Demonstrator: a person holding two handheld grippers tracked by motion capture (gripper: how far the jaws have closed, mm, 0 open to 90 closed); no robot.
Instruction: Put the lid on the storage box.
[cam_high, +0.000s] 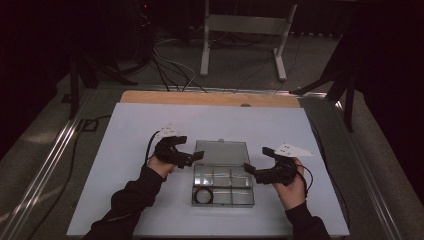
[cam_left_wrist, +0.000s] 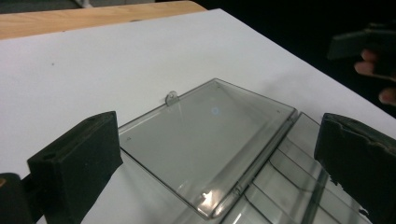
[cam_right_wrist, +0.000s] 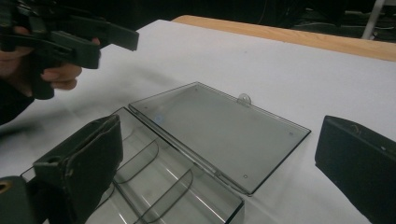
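Clear compartment box (cam_high: 222, 185) lies mid-table, lid (cam_high: 221, 152) folded flat on the far side, long axis left–right. Left gripper (cam_high: 192, 157), jaws apart and empty, hovers at the lid's left edge, nearer the lid. Right gripper (cam_high: 250, 171), also spread and empty, sits by the box's right edge. Black ring (cam_high: 202, 196) in near-left compartment. Nothing obstructs.

clear compartment box (cam_high: 223, 186), lid (cam_high: 220, 152) flat open
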